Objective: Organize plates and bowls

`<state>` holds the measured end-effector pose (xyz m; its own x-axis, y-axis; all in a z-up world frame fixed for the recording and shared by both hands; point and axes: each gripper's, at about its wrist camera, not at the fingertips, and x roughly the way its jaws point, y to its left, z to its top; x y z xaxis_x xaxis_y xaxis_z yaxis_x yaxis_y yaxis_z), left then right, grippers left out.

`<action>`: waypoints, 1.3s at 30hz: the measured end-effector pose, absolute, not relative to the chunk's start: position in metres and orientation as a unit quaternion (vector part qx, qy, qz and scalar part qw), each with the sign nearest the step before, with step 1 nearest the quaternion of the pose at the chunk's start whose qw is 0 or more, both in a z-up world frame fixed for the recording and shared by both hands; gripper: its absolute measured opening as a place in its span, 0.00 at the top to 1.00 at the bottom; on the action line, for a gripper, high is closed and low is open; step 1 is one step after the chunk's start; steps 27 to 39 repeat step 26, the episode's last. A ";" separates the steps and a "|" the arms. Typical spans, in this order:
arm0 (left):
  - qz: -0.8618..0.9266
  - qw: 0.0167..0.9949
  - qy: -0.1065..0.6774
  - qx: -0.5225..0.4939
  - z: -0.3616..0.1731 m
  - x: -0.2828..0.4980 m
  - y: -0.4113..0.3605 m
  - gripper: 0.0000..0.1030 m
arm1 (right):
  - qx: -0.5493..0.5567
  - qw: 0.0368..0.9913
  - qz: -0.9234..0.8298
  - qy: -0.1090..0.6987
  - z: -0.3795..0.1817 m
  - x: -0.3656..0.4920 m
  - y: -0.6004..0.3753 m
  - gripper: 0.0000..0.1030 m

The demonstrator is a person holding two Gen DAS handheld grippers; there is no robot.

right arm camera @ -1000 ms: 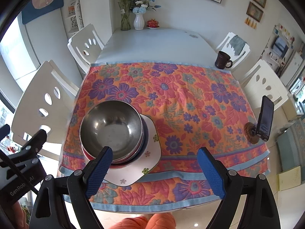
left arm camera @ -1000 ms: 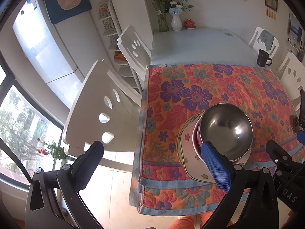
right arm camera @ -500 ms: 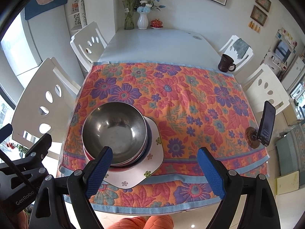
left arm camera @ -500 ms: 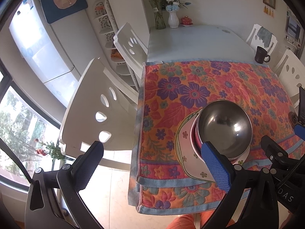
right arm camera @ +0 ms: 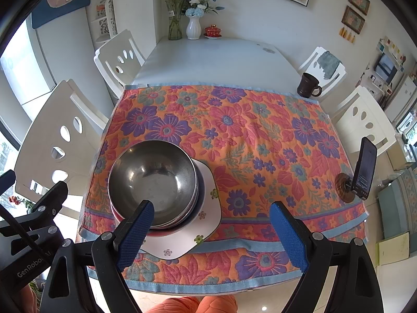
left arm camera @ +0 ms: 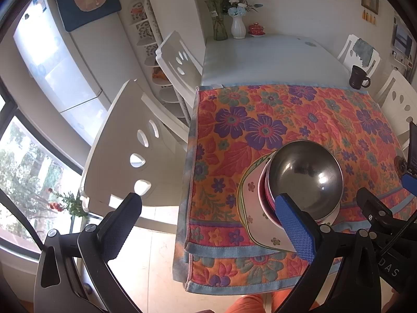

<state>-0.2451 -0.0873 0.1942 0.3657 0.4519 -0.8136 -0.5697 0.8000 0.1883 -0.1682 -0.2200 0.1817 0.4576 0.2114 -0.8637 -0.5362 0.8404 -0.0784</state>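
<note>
My left gripper [left arm camera: 208,230] is spread wide and holds nothing, hanging off the near left corner of the counter [right arm camera: 219,60]. My right gripper [right arm camera: 211,234] is spread too, empty above the near edge. The steel bowl [right arm camera: 152,180] sits nested on top of other bowls, stacked on a white flowered plate [right arm camera: 206,208] on the floral cloth [right arm camera: 260,140], toward its near left. A dark mug [right arm camera: 308,86] stands at the far right, just past the cloth.
</note>
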 end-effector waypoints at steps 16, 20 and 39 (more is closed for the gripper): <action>0.321 0.822 0.469 -0.045 0.196 -0.241 -0.099 0.01 | -0.172 0.836 0.226 0.470 0.182 -0.164 -0.225 0.14; 0.323 0.821 0.468 -0.050 0.196 -0.239 -0.100 0.01 | -0.173 0.835 0.228 0.471 0.183 -0.162 -0.227 0.14; 0.341 0.822 0.456 -0.035 0.199 -0.236 -0.100 0.02 | -0.174 0.837 0.225 0.468 0.183 -0.157 -0.230 0.14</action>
